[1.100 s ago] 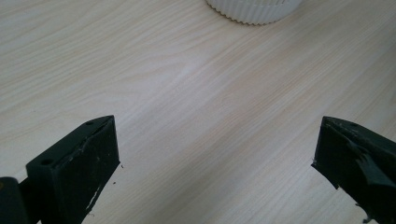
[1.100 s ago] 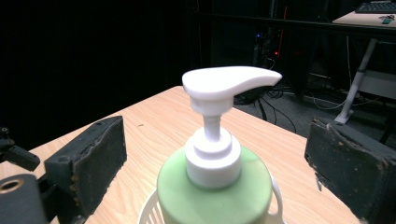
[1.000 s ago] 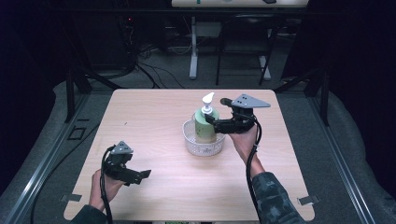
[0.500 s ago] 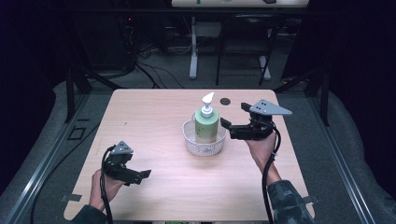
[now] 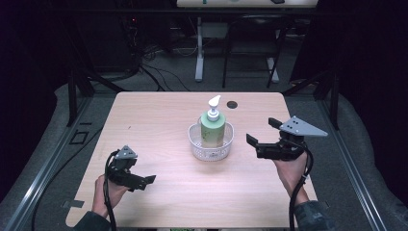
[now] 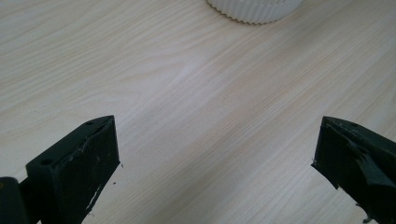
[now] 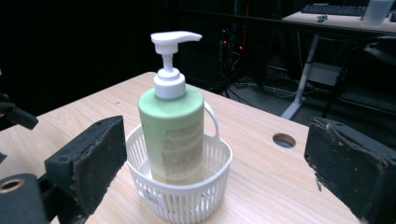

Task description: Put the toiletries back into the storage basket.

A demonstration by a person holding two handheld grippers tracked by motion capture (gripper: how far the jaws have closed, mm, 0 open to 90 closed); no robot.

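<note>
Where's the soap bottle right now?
The bottle stands upright in the white basket at mid-table in the high view, left of the open right tool.

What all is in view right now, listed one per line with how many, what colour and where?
pump bottle: one, pale green with a white pump, upright inside the basket
basket: one, white slotted plastic with a handle, middle of the table
table: one, light wood, with a round hole near its far edge
desk: one, pale top on white legs, in the dark behind the table
floor cables: several, black, beyond the table's far edge
left gripper: one, black, low over the near left of the table, fingers spread
right gripper: one, black with a grey plate, right of the basket and apart from it, fingers spread toward the bottle
hands: two, one behind each gripper
</note>
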